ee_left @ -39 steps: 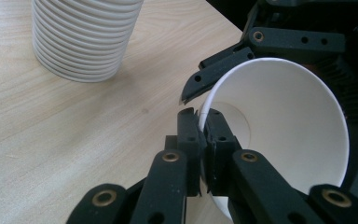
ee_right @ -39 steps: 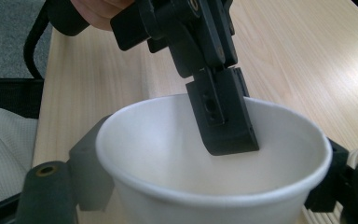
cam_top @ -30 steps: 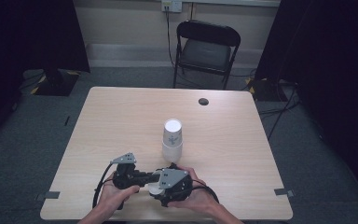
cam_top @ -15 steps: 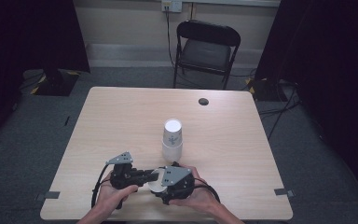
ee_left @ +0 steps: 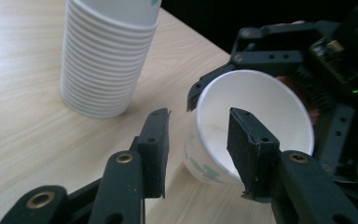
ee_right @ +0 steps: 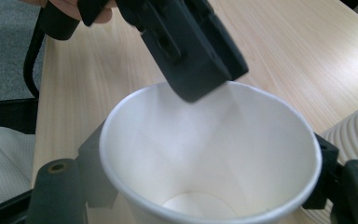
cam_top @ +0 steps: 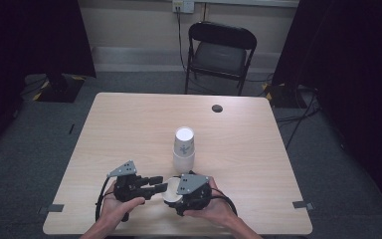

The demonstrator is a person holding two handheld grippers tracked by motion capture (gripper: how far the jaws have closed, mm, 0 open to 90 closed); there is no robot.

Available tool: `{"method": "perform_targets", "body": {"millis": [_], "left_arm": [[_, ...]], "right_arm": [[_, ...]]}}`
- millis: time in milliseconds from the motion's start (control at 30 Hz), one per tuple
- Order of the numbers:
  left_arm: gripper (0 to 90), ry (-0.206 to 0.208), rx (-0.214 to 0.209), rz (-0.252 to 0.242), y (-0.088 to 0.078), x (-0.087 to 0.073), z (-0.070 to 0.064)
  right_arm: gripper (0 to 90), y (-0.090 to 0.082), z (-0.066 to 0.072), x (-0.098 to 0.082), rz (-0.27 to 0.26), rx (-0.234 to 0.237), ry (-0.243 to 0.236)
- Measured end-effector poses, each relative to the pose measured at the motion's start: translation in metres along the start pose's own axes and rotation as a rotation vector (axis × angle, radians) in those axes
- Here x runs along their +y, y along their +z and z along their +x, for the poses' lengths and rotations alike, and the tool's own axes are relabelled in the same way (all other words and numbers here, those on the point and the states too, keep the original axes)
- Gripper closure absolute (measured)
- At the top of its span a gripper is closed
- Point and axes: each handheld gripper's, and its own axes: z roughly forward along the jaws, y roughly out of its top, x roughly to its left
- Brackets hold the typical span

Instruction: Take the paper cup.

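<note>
1. Cup (cam_top: 170, 194): a single white paper cup with a faint printed pattern on its side sits near the front edge of the worktop (cam_top: 129, 129), tipped so that its open mouth faces the left tongs (cam_top: 159, 186).
2. Right tongs (cam_top: 171, 195) clamp this cup around its body, one black jaw on each side of the wall, as the right gripper view (ee_right: 205, 205) shows looking straight into the cup (ee_right: 205, 154).
3. Left tongs stand open in the left gripper view (ee_left: 196, 144), with one jaw outside the cup's rim and the other reaching inside the mouth of the cup (ee_left: 256, 116); the rim lies between them, and I cannot tell whether either pad touches it.
4. Hands: a person's left hand (cam_top: 122, 206) and right hand (cam_top: 214, 209) come in from the bottom edge, each holding its tool, close together.
5. Stack of cups (cam_top: 184, 149) stands upside down just beyond the tongs, near the middle of the worktop, apart from the held cup.
6. Small dark round spot (cam_top: 217, 108) lies near the far edge of the worktop.
7. Black folding chair (cam_top: 219, 52) stands on the grey carpet beyond the worktop.
</note>
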Motion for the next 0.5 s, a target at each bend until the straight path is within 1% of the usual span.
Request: {"method": "perform_targets", "body": {"millis": [33,67,100,133,167,200,267,300,333,367,400,433,467,500], "left_arm": [[56.8,0.0,0.0,0.0,0.0,0.0,0.0],[56.8,0.009,-0.002,-0.009,-0.001,0.0,0.0],[54.2,0.015,-0.004,-0.013,-0.002,0.001,-0.001],[52.0,0.031,0.016,-0.019,-0.005,0.001,-0.001],[49.2,0.031,0.016,-0.019,-0.005,0.001,-0.001],[47.5,0.033,0.031,-0.025,-0.008,0.001,0.0],[41.4,0.029,0.034,-0.033,-0.009,0.002,0.001],[39.5,0.024,0.034,-0.045,-0.011,0.002,0.002],[38.7,0.031,0.053,-0.059,-0.013,0.003,0.003],[36.5,0.031,0.053,-0.059,-0.013,0.003,0.003],[36.5,0.031,0.067,-0.049,-0.013,0.003,0.003],[32.9,0.037,0.079,-0.04,-0.014,0.003,0.004],[31.3,0.045,0.089,-0.033,-0.015,0.003,0.004],[31.3,0.055,0.102,-0.024,-0.015,0.003,0.004]], "right_arm": [[26.1,0.0,-0.001,0.0,-0.002,0.006,0.01],[26.1,0.0,-0.001,0.0,-0.002,0.006,0.01],[26.3,0.0,-0.002,0.0,-0.007,0.003,0.026],[26.4,0.0,-0.004,0.0,-0.01,0.001,0.034],[26.4,0.0,-0.004,0.0,-0.01,0.001,0.034],[26.6,0.0,-0.005,-0.001,-0.009,0.005,0.05],[26.7,0.0,-0.006,-0.002,-0.006,0.001,0.053],[26.9,0.0,-0.008,-0.004,-0.007,0.004,0.071],[27.0,-0.001,-0.009,-0.005,-0.007,-0.003,0.077],[27.0,-0.001,-0.009,-0.005,-0.007,-0.003,0.077],[27.3,-0.002,-0.01,-0.006,-0.01,-0.007,0.086],[27.3,-0.004,-0.011,-0.007,-0.014,-0.012,0.1],[27.6,-0.008,-0.015,-0.008,-0.029,-0.022,0.127],[27.6,-0.008,-0.015,-0.008,-0.029,-0.022,0.127]]}}
